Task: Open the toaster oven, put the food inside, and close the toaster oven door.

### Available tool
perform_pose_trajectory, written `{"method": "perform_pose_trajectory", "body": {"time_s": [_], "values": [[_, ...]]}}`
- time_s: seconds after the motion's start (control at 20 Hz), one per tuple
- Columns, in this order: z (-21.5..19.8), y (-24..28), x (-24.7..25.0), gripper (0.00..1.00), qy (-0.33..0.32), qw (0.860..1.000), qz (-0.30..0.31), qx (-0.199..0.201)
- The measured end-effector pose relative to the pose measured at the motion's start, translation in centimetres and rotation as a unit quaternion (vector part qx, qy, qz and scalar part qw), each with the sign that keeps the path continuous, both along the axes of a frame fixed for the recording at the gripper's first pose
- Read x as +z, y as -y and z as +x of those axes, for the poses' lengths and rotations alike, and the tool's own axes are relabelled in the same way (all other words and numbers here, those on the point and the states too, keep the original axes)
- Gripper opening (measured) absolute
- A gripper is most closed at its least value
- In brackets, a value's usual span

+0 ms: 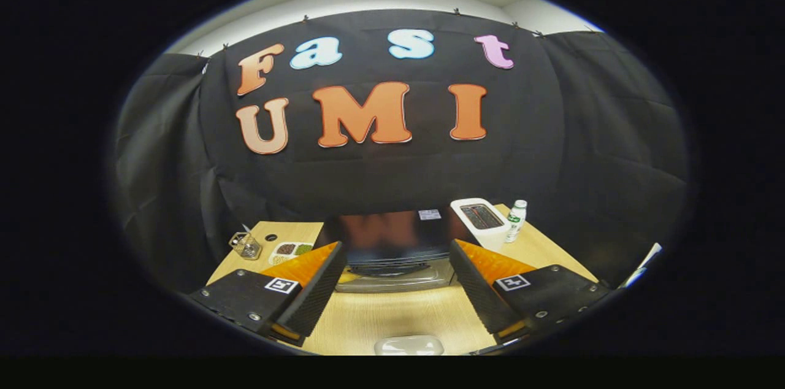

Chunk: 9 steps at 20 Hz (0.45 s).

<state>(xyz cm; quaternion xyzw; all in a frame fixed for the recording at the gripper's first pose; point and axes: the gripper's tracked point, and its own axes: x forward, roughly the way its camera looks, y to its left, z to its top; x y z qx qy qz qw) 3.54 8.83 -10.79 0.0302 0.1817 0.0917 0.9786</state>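
Pale wood is the desk (392, 318) that carries everything here, backed by the booth's black cloth wall (392, 174). Farthest left, beyond the left finger, stands a small clear glass jar (246, 246) with something thin poking out of its top. Just beside it lies a white divided dish (291, 250) with brown and green contents in separate compartments (what they are exactly is too small to tell).

The gripper (392, 291) hangs above the desk with its fingers spread wide and nothing between them; neither finger touches anything. Straight ahead, seen through the gap between the fingers, sits the toaster oven (395, 248), dark and glossy on its upper part, with a metallic lower front. Whether its door is shut or ajar cannot be told from here.

Right of the oven, beyond the right finger, is a white toaster (481, 220) with dark slots on top, standing close against the oven's corner. Just beside that toaster stands a small plastic bottle (516, 220), upright, with a white cap and a green label.

Nearest of all, on the desk below the fingers, lies a pale rounded object (409, 345), only partly in view.
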Motion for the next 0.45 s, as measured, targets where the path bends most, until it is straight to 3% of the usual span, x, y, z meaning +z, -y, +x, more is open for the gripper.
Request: {"method": "perform_pose_trajectory", "body": {"time_s": [0.45], "values": [[0.3,-1.3,-0.4,1.00,-0.006,1.000,0.011,0.010]]}}
